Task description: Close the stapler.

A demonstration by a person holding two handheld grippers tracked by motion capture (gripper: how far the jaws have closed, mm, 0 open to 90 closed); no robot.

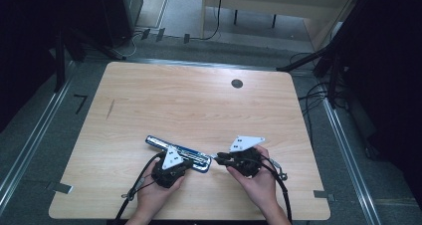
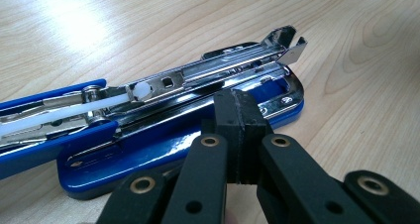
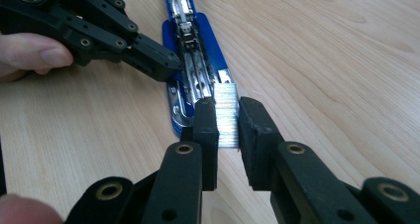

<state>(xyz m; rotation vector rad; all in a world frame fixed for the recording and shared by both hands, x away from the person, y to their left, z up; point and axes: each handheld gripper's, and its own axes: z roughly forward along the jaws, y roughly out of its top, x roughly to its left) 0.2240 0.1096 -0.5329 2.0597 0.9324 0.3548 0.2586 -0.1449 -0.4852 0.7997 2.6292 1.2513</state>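
Loading step: the left tongs (image 2: 236,135), pressed together, pin the opened blue-and-chrome stapler (image 2: 163,115) on the bench (image 1: 199,100) while the right tongs (image 3: 228,122), pinching a silvery strip of staples (image 3: 227,115), must next align it with the open channel.

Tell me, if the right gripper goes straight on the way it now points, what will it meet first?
Probably the open stapler. The right gripper, shut on a strip of staples, points along the stapler's metal channel, so the strip would likely meet its near end first. How high the strip is above it is unclear.
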